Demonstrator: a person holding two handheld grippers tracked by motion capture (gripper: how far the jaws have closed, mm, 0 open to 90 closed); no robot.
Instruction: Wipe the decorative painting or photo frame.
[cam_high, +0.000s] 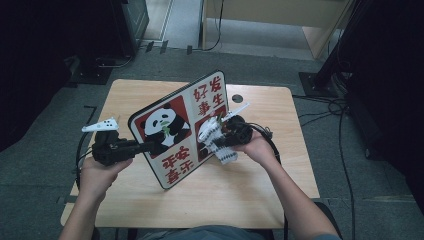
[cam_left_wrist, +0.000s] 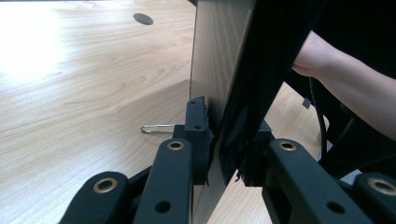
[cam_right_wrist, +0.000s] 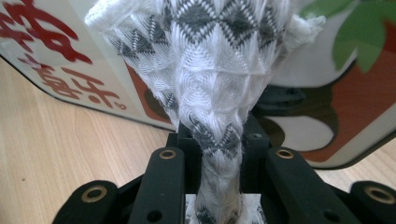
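The board (cam_high: 182, 127) stands tilted on the wooden table (cam_high: 260, 185), a panda beside red characters 好事发生 and 平安喜乐. The left gripper (cam_high: 145, 146) clamps its edge; the right gripper (cam_high: 220, 137) pinches a white patterned cloth (cam_high: 216, 140) against its face.

Light wooden table (cam_high: 260, 190) on grey carpet (cam_high: 45, 165) (dark cabinets (cam_high: 55, 35) behind, cables (cam_high: 345, 165) trailing right)

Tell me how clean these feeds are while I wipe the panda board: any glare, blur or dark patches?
High view: even light on the table, dark room corners, panda board sharp. Left gripper view: strong glare whitens the tabletop at upper left, and the board's edge is dim and soft up close. Right gripper view: the white patterned cloth is slightly soft, the board's red lettering behind it blurred.
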